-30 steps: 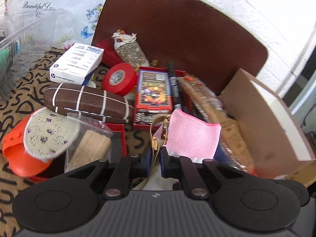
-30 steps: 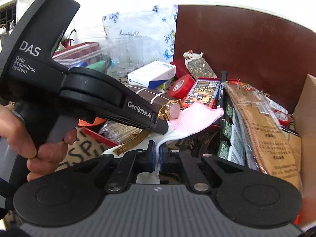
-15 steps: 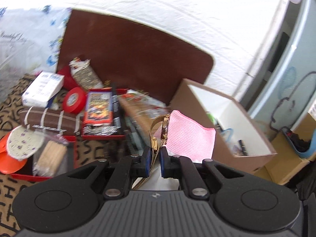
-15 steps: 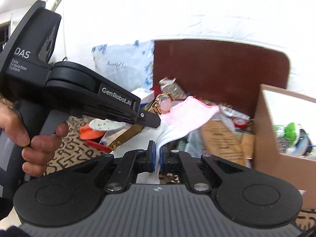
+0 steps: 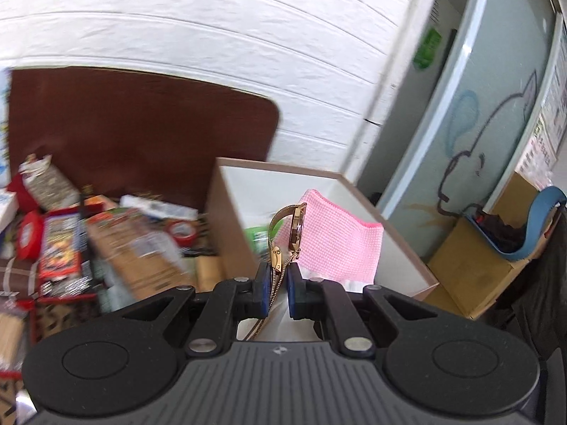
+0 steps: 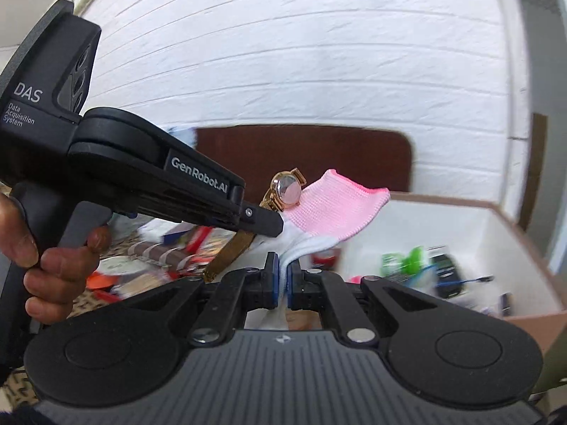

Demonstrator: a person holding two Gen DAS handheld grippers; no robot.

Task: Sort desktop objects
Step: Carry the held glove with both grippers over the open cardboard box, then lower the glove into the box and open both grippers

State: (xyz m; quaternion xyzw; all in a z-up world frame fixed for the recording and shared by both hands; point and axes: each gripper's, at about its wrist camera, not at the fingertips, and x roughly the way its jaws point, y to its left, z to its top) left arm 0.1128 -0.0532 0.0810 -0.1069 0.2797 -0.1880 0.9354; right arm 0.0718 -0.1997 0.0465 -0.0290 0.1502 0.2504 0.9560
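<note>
Far left, the cluttered bench (image 5: 21,304) with leopard-print cover carries the unsorted pile: red tape roll (image 5: 30,239), red-framed printed card pack (image 5: 58,248), brown striped case (image 5: 16,276). All blurred, details unreliable.

Left gripper (image 5: 277,285): fingers pinched together on the mesh strap of the gold-toned metal wristwatch (image 5: 296,233). In the left wrist view the watch stands edge-on above the fingertips; the right wrist view shows its round pinkish dial, with the strap tail hanging below the left gripper's nose.

Right gripper (image 6: 282,281): fingers clamped on the white part of the pink-and-white knitted sock (image 6: 333,212). The pink cuff sticks out forward, just beside the watch, possibly touching it; I can't tell.

Right of both: open brown cardboard box with white lining (image 6: 503,226), already holding green packaging, a black device and a blue cable. Both held items are in the air near its front-left rim.

My read on the step: carry phase, both items heading for the box, neither dropped yet.

Next move needs:
- both tips past the rim and over the open interior
- lower before opening, the watch is hard and could bounce
- release separately, so the strap doesn't snag the knit
- watch the sock: limp, it may drape over the box wall
</note>
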